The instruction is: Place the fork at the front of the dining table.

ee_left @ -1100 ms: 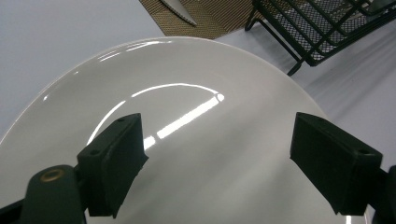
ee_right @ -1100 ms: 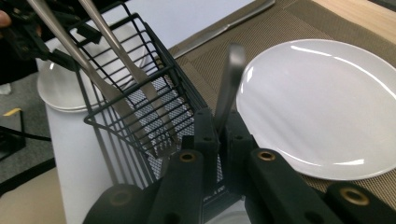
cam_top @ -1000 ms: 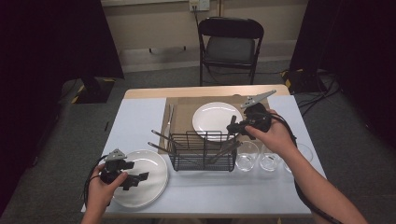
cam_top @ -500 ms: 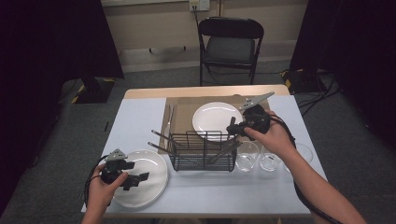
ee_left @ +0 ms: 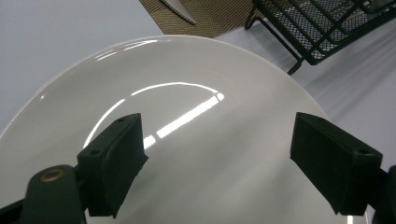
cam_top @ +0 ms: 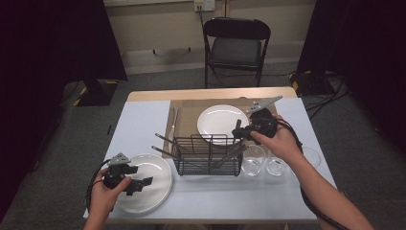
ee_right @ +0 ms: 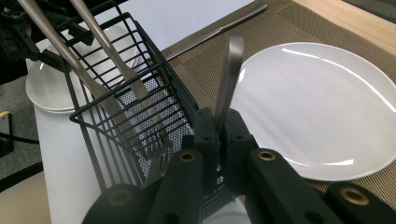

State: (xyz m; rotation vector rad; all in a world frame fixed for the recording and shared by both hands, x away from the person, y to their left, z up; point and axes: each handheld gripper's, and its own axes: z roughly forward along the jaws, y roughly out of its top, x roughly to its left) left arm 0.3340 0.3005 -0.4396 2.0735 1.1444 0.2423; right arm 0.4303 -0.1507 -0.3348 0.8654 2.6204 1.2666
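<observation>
- Cutlery handle (ee_right: 229, 79): a slim, flat, polished metal piece stands clamped between the pads of the right gripper (ee_right: 219, 128), whose jaws are clenched on it. It is pinched low down, its free end rising above the jaws, at the near end of the black wire basket (cam_top: 208, 155). Whether it is a fork, spoon or knife I cannot tell, since the working end is hidden.
- Handling, as I judge it: stiff and light, but smooth and narrow, so it may pivot or slide in a pinch. Gripping across the flat faces, as now, looks the safest hold.
- More utensils (ee_right: 100, 84) lean in the same basket, their fork tines down against the mesh, so a lifted piece could snag them or the wires.
- Beyond lie a white plate (ee_right: 322, 102) on the woven placemat (ee_right: 205, 60), with a knife (ee_right: 215, 30) beside it.
- Left gripper (ee_left: 217, 163) hangs released over another white plate (ee_left: 187, 116); its jaws are wide apart, holding nothing.
</observation>
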